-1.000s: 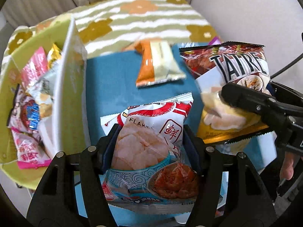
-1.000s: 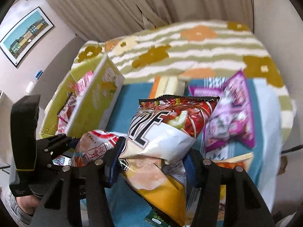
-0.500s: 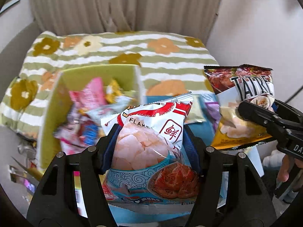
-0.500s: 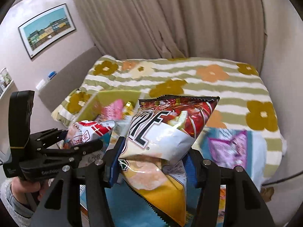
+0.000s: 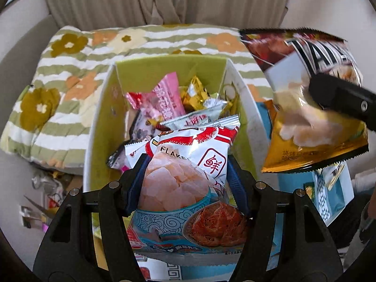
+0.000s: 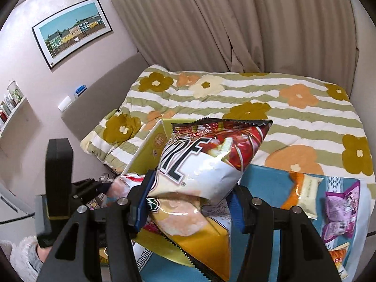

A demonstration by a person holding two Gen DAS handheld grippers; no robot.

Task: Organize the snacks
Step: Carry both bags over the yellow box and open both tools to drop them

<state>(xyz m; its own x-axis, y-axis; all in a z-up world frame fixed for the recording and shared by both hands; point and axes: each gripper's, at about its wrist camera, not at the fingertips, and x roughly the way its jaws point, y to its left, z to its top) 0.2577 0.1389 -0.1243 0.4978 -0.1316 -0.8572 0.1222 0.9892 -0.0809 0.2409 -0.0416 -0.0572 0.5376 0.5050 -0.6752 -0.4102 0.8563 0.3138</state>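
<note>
Now each hand-held gripper clamps a snack bag (image 5: 188,178) above the green box (image 5: 98,127).

Two black grippers, left gripper (image 5: 185,176) and right gripper (image 6: 190,195): blue pads (image 5: 135,186), round silver screws (image 5: 114,184). Fluffy grey sleeve (image 6: 22,255).

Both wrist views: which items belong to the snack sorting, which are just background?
Job:
- shrimp flakes bag in left gripper
- red-and-gold chip bag in right gripper
- green storage box
- purple snack pack

Background:
- floral quilt
- curtain
- framed picture
</note>
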